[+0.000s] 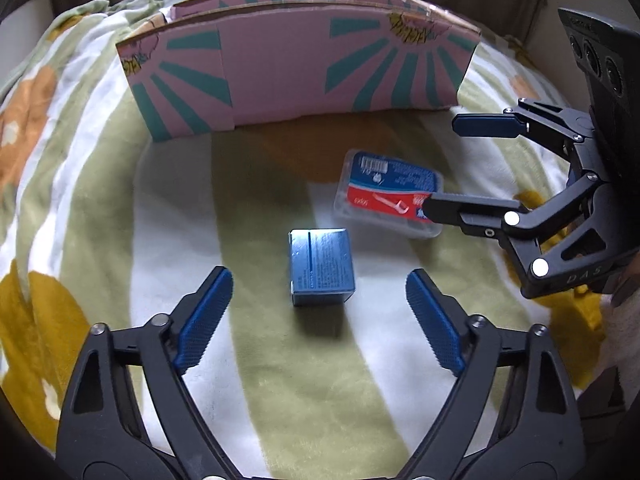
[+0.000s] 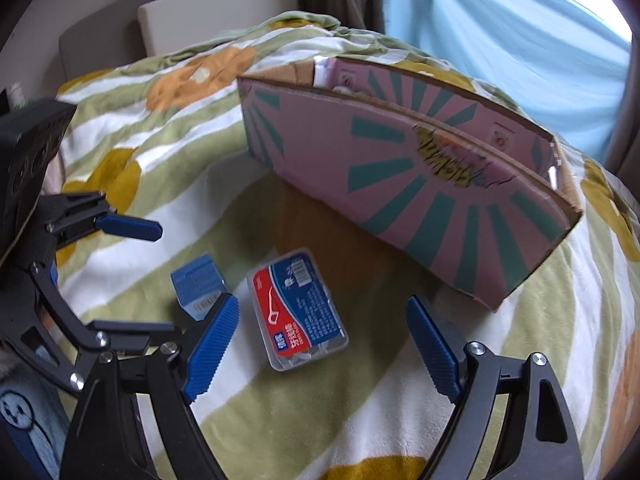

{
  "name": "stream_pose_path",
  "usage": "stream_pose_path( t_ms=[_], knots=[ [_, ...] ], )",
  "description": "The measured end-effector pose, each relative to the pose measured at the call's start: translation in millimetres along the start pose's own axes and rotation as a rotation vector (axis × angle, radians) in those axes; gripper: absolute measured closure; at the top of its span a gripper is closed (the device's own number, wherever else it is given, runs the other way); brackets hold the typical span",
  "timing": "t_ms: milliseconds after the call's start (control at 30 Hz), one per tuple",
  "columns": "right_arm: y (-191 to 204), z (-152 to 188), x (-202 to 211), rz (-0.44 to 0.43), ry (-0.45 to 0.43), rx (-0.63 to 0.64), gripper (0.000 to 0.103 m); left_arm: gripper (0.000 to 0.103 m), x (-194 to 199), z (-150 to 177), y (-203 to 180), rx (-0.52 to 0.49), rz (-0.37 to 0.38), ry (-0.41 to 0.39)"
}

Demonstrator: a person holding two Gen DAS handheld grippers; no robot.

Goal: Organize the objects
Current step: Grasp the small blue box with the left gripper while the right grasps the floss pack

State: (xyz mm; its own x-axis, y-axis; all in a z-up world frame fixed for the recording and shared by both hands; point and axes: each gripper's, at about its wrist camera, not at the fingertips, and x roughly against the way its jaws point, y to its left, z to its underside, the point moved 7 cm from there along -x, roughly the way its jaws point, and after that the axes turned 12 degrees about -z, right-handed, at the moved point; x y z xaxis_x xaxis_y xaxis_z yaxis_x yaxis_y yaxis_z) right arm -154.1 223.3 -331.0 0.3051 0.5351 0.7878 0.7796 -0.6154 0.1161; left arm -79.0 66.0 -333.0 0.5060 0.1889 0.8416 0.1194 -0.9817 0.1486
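While both lie loose on the bedding, the small blue box (image 1: 322,266) stands upright and the clear floss-pick case (image 1: 390,194) with its red and blue label lies flat just beside it, the two near but apart; each rests on a plush blanket (image 1: 256,380) striped in white and pale green with mustard and orange flowers, which covers a soft, rumpled surface, apparently a bed; behind the pair stands a pink cardboard box (image 1: 276,76) printed with teal rays, its top open; from the right wrist view its inside shows pink walls and brown flaps, but what it holds I cannot tell; beyond it hang a pale blue curtain (image 2: 500,44) and a darker drape, with a beige panel (image 2: 216,16) at the bed's far side; the left hand-held gripper (image 1: 320,320) hovers above the blue box, its jaws spread wide and gripping nothing, the box ahead of its blue pads (image 1: 204,320); the right hand-held gripper (image 2: 320,350) is likewise wide open and empty, poised over the floss-pick case without touching it.
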Motion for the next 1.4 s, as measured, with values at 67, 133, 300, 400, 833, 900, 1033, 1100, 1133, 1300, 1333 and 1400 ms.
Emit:
stream_pose_path(
  t_ms=[67,133,300,400,833,900,1033,1100,1133,1300,1333,1400],
  knots=[
    [1.0,5.8,-8.3,-0.006,0.021,0.023,0.021,0.021,-6.4,2.3,-0.5,-0.005,-0.015,0.005],
    [1.7,10.6,-15.8,0.001,0.041,0.044,0.021,0.029,-13.0,4.8,-2.3,-0.003,-0.024,0.017],
    [4.9,19.1,-30.4,-0.009,0.061,0.071,0.027,0.036,-24.1,10.0,-7.2,-0.016,-0.04,0.024],
    [6.0,22.3,-35.3,0.011,0.064,0.089,0.029,0.037,-26.2,7.5,-10.7,-0.022,-0.047,0.023],
    [9.4,22.5,-37.0,0.01,0.051,0.114,0.049,0.071,-29.7,2.1,-19.0,-0.014,-0.043,0.022],
    [10.9,22.8,-36.9,0.01,0.054,0.117,0.049,0.071,-30.4,1.3,-17.0,0.009,-0.027,0.028],
    [14.1,22.1,-37.4,0.01,0.054,0.123,0.049,0.071,-30.7,1.4,-13.3,0.034,-0.011,0.035],
    [16.2,21.4,-36.5,0.007,0.05,0.126,0.049,0.071,-28.8,1.7,-13.4,0.034,-0.009,0.035],
    [17.2,21.3,-36.0,0.007,0.05,0.126,0.049,0.071,-27.9,1.6,-13.5,0.034,-0.008,0.035],
    [21.3,18.3,-29.9,0.011,0.037,0.122,0.049,0.071,-21.3,1.5,-12.7,0.048,0.004,0.038],
    [22.1,17.5,-28.9,0.014,0.034,0.118,0.049,0.071,-20.1,1.2,-12.2,0.054,0.01,0.039],
    [24.1,15.5,-26.5,0.015,0.031,0.109,0.049,0.071,-15.9,-0.1,-10.1,0.066,0.023,0.034]
  ],
)
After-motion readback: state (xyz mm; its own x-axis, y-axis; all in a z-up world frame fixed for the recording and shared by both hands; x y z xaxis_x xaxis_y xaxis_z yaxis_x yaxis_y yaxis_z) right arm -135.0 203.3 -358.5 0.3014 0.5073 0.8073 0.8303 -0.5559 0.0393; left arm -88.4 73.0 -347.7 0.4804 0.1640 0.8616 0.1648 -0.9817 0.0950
